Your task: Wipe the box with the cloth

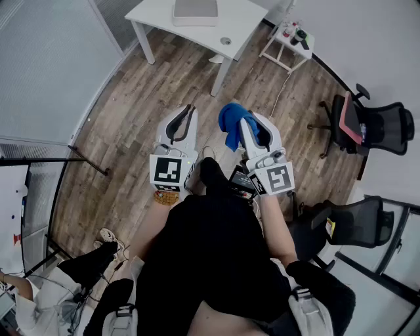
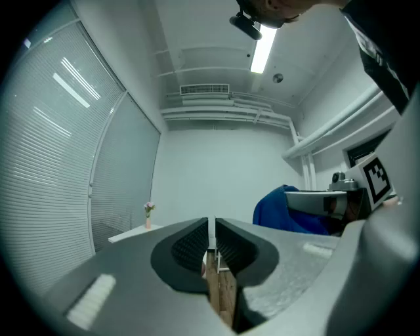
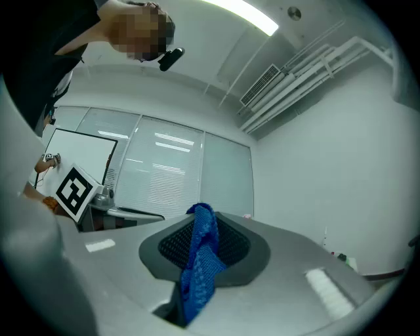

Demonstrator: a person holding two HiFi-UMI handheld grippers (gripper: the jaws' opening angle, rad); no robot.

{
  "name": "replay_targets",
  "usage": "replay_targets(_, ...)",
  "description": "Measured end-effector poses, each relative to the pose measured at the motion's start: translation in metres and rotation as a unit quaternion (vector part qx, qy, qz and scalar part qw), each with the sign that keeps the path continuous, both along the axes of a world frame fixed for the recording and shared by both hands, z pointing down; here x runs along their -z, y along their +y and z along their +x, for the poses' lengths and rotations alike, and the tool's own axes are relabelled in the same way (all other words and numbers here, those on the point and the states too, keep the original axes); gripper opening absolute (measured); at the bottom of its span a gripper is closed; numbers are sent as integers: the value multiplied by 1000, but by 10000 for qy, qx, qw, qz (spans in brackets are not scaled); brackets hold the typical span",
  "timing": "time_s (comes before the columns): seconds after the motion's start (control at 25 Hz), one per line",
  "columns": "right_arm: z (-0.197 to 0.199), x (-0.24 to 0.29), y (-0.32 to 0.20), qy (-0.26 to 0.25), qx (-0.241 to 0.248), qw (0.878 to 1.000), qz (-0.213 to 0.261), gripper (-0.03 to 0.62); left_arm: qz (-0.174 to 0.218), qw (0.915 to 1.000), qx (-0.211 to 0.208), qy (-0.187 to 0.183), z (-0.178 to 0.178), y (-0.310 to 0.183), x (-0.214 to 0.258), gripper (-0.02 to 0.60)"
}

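My right gripper point(image 1: 249, 126) is shut on a blue cloth point(image 1: 231, 125), which hangs in a bunch from its jaws over the wooden floor. In the right gripper view the blue cloth point(image 3: 200, 266) is pinched between the dark pads and droops down. My left gripper point(image 1: 182, 121) is held beside it, shut with nothing between its pads point(image 2: 211, 246). In the left gripper view the blue cloth point(image 2: 283, 209) shows to the right. A grey box point(image 1: 195, 11) sits on the white table point(image 1: 156, 13) at the far end of the room, well away from both grippers.
A small white side table point(image 1: 287, 44) with bottles stands at the back right. Two black office chairs point(image 1: 367, 128) point(image 1: 348, 223) stand on the right. Another person sits low at the left point(image 1: 72, 275). A glass wall point(image 1: 46, 72) runs along the left.
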State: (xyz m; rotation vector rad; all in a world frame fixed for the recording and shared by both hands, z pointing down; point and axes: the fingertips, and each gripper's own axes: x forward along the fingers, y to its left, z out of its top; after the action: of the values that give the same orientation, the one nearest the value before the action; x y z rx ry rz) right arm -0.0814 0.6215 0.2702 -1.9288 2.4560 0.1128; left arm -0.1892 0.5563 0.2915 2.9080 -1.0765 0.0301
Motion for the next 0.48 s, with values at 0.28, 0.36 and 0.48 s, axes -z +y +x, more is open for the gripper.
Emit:
replay_targets(0.28,48,-7,-64,-339,146,9993,29,84,-35,9999,84,-43,43,-60,-6,18)
replay_targets(0.36,65,-7,-83,-412,165,9990,74,84,-39,9999,150,-77,54,-77,-8,18)
replay_targets(0.48,94,-8,-109,-495,188,9986,90,84,-44,9996,241,-136,73,-100,-9,18)
